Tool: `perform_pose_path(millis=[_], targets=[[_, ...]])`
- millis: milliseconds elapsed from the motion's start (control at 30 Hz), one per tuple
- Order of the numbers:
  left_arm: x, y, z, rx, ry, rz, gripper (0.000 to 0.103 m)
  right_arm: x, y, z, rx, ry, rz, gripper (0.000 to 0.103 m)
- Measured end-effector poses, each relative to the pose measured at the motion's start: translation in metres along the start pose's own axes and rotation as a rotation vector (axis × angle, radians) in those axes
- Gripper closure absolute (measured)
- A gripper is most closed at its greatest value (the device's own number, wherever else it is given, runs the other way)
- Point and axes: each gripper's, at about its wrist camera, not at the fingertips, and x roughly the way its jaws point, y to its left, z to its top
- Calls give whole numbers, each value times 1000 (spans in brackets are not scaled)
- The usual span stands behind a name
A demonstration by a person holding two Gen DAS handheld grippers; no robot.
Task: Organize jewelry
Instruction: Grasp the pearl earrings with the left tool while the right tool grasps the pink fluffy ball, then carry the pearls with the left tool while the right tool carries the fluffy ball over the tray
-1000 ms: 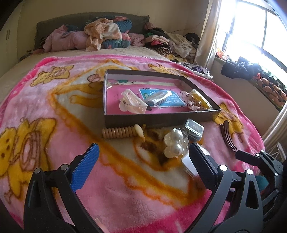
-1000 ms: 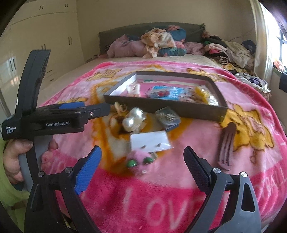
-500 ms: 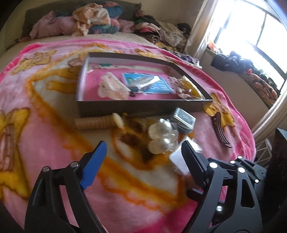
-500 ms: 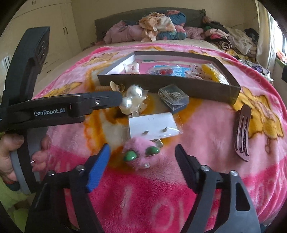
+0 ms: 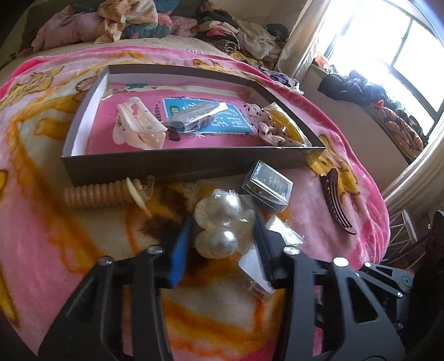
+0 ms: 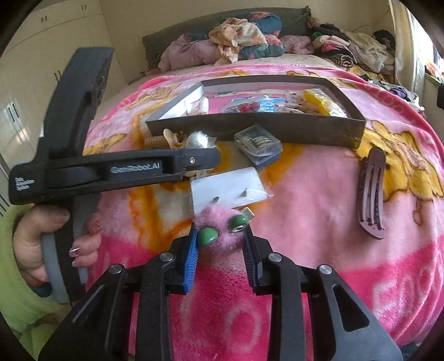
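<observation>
My left gripper [image 5: 222, 236] is shut on a clear packet of large pearl beads [image 5: 222, 222] lying on the pink blanket. My right gripper [image 6: 220, 238] is shut on a pink fuzzy clip with green eyes [image 6: 222, 230]. The dark open box [image 5: 177, 163] lies just beyond; it holds a cream claw clip [image 5: 136, 125], a clear packet [image 5: 194, 115] and a yellow packet [image 5: 285, 127]. The box also shows in the right wrist view [image 6: 255, 127]. A white earring card [image 6: 227, 188] lies just beyond the fuzzy clip.
On the blanket lie a ribbed beige hair clip [image 5: 102, 191], a small clear case [image 5: 267, 186] and a brown comb clip [image 5: 335, 205]. The left gripper's body [image 6: 111, 166] crosses the right wrist view. Clothes [image 5: 125, 19] are piled at the bed's head.
Both grippers moved forward and down and closed: the left onto the pearl packet, the right onto the pink fuzzy clip.
</observation>
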Motion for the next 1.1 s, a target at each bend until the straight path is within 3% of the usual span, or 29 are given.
perform_pose_path(millis=[367,1100], targets=[[-14,-11,2,44,-45,25,70,-19,-9,4,20,-64,-19,75],[-14,-35,35,66,-102,-21,70,-45,-43,30,75,-169,-88,75]])
